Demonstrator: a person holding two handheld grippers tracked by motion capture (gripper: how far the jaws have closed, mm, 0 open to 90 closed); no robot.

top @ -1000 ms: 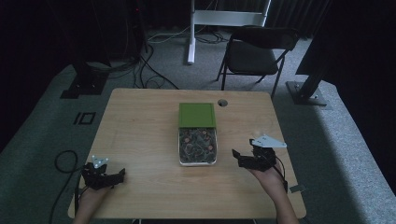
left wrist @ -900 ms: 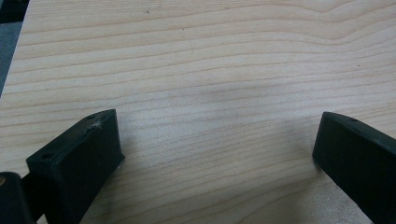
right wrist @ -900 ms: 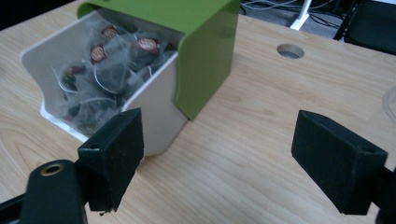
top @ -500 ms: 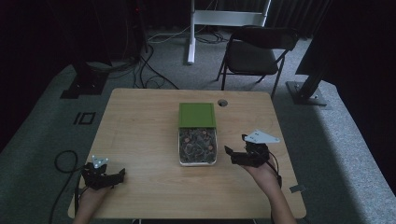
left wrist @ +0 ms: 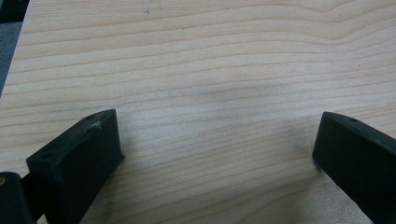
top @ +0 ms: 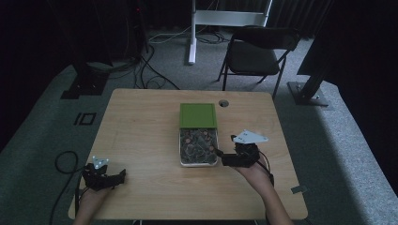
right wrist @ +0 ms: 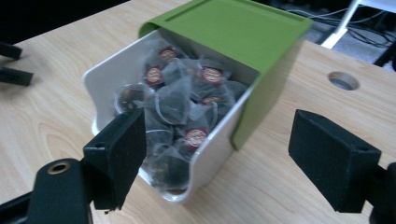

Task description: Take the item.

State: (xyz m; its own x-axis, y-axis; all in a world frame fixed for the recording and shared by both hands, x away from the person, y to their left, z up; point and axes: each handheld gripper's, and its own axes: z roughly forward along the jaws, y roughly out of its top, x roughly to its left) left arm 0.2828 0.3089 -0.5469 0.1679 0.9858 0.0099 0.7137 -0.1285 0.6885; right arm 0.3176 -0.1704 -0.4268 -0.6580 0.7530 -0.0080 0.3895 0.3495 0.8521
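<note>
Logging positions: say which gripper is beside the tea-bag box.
The right gripper: it sits open at the box, while the left gripper rests near the table's corner.

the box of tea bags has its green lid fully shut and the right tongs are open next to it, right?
Not quite: the green lid is slid partway back, leaving the tea bags in the box exposed, as the right gripper view shows. The right tongs are open next to it.

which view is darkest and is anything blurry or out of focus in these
High view: darkest, the room beyond the table nearly black, detail soft. Left gripper view: bright, evenly lit wood grain, soft shadows by the open jaws. Right gripper view: the tea bags fairly sharp, the green lid and background softer.
</note>
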